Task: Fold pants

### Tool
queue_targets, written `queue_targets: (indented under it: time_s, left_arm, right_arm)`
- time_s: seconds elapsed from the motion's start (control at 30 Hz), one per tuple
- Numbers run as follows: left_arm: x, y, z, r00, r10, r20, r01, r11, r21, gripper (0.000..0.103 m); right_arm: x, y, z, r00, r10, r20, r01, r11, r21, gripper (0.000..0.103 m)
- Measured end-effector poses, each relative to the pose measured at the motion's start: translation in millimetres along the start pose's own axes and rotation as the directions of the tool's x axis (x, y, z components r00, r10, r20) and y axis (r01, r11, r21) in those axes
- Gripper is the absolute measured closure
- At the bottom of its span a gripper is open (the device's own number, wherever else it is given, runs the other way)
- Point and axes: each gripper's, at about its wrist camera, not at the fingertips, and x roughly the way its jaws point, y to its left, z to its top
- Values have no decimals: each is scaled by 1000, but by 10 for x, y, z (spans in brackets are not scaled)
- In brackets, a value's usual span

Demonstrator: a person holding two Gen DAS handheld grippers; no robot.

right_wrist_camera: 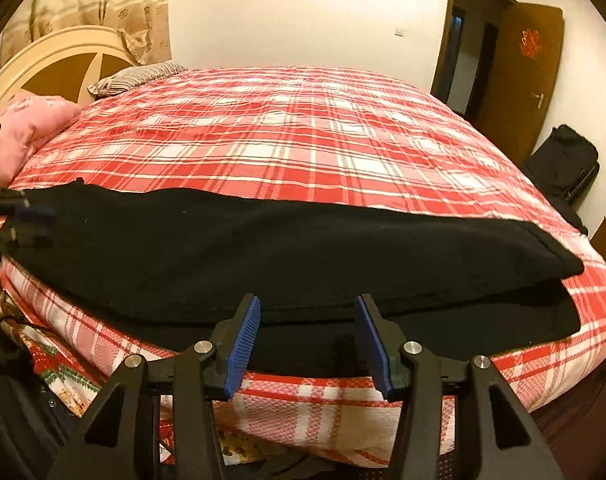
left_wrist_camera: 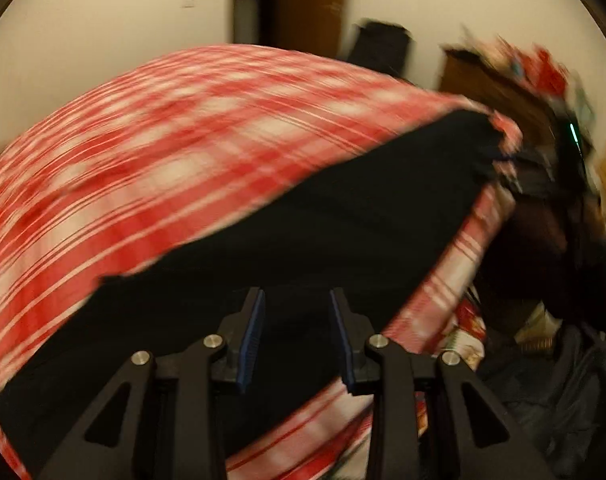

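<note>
Black pants lie stretched lengthwise along the near edge of the bed, w/ the upper layer folded over a lower one; the lower layer shows at the right end, where the top edge lifts slightly off it. In the left wrist view the pants run diagonally across the frame, heavily blurred. Right hand-held gripper hovers over the near edge of the pants, jaws apart, blue pads clear of the fabric, nothing clasped btwn them. Left hand-held gripper is over the dark cloth too, jaws parted w/ a gap btwn the pads; no fabric visibly pinched, so released. It also shows at the far left edge of the right wrist view, blurred, by the left end of the pants. Bed carries a red-and-white plaid cover. A pink pillow and a striped pillow sit by the cream headboard. A brown door stands open at right, a dark bag below it on the floor.
</note>
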Motion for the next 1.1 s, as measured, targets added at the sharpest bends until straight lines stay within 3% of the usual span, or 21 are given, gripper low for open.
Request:
queue_targets:
  time_s: [0.17,0.37,0.63,0.9,1.1]
  left_arm:
    - [280,-455,47,997,-46,-67,56,988,143,68]
    - [542,-555,4,991,-47,-126,68,983,172,68]
    - [553,-597,-39,992,-16,-127,40,981,188,69]
    - [560,-576,-28,993,-25,-118,45,984,171,94]
    - [559,-582,-23,992,-33,-119,51,986,159,96]
  right_arm:
    - [-2,-76,-28,1000,-8,-4,8,1000,24,51]
    - [-5,-170,-50,1000,21,-4,-21,997,71,50]
    - [42,-142,-84,999,32,-13,-31,998,63,49]
    - [26,-331,-79,1000,-3,3,2,992,128,49]
    - [-165,-627,-36,996,-82,46,71,976,206,49]
